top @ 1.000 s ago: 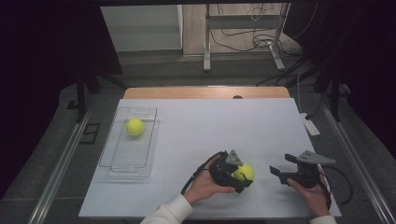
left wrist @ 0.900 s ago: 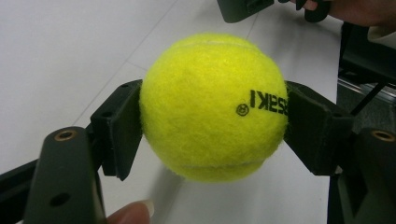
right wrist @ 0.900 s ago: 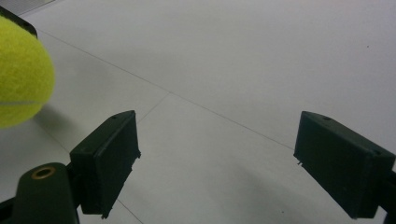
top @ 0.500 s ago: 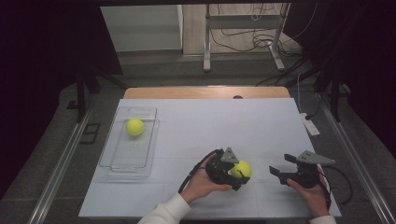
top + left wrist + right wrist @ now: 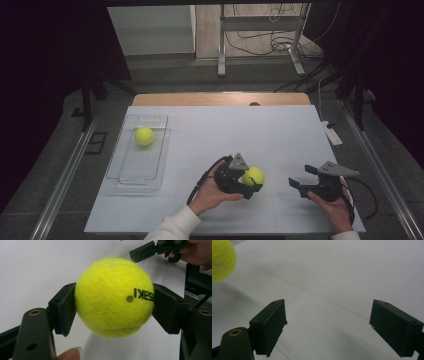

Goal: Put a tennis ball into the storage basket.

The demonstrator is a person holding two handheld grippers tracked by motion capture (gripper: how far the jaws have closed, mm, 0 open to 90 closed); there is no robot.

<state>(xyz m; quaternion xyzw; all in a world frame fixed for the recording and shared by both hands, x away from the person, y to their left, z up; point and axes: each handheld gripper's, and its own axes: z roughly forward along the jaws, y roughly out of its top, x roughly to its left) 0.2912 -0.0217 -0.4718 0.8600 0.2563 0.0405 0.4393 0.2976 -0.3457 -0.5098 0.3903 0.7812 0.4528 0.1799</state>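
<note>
Little has shifted since the earlier high view: the left gripper has edged slightly up and to the left over the white table, carrying its fuzzy yellow-green tennis ball along, while the right gripper sits where it was. In the left gripper view the ball is clamped between the two black jaws, one pad pressed against each side, and it hangs clear of the tabletop with its shadow beneath. The right gripper stands with its jaws wide apart and nothing between them, hovering over bare table just beside the held ball, whose edge shows at the corner of the right gripper view.

A second yellow-green tennis ball rests in the clear plastic tray at the table's left side, well apart from both hands.

The grip looks to be the weak point. The pads meet the ball on a narrow band at its widest part, so a quick swing or tilt on the way to the tray could roll it out. Releasing from too high risks a bounce over the tray's low wall, or a knock against the ball already inside.
</note>
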